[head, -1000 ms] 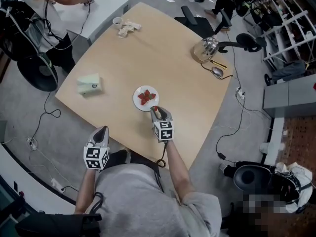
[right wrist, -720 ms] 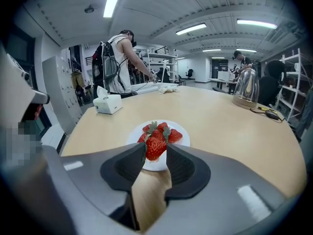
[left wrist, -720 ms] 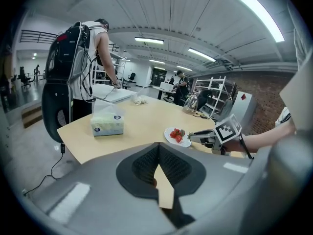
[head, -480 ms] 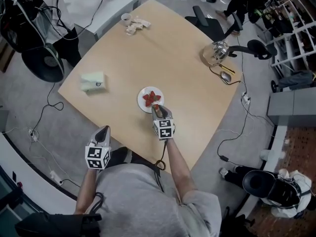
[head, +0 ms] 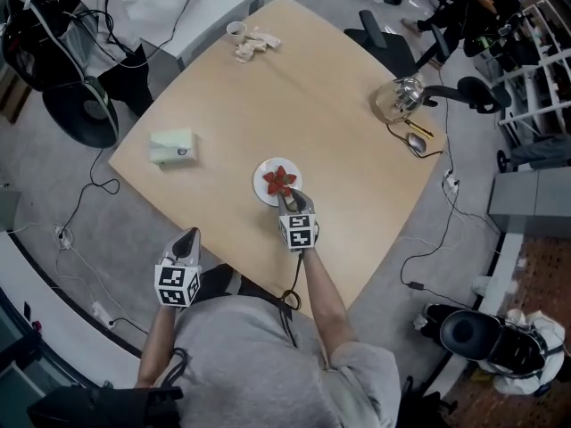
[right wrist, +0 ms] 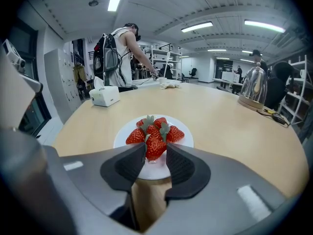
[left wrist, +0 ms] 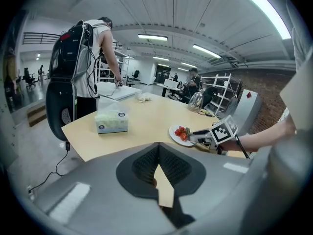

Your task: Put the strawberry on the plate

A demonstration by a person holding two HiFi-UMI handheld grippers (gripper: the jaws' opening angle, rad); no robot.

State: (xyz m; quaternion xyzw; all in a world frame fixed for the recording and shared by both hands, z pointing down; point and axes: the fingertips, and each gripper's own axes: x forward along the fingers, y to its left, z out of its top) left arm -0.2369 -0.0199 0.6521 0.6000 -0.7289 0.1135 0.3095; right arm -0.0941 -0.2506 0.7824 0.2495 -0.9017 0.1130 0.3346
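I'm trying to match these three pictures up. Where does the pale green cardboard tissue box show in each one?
Head view: the pale green cardboard tissue box sits left on the light wooden table, left of the round white plate.
Left gripper view: the box is left of centre, the plate to its right.
Right gripper view: the box is far left, beyond the plate.
Shared landmark: the plate of red strawberries.

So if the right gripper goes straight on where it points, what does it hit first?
Likely the piled strawberries on the plate, just beyond the strawberry in the right gripper's jaws; depth is unclear.
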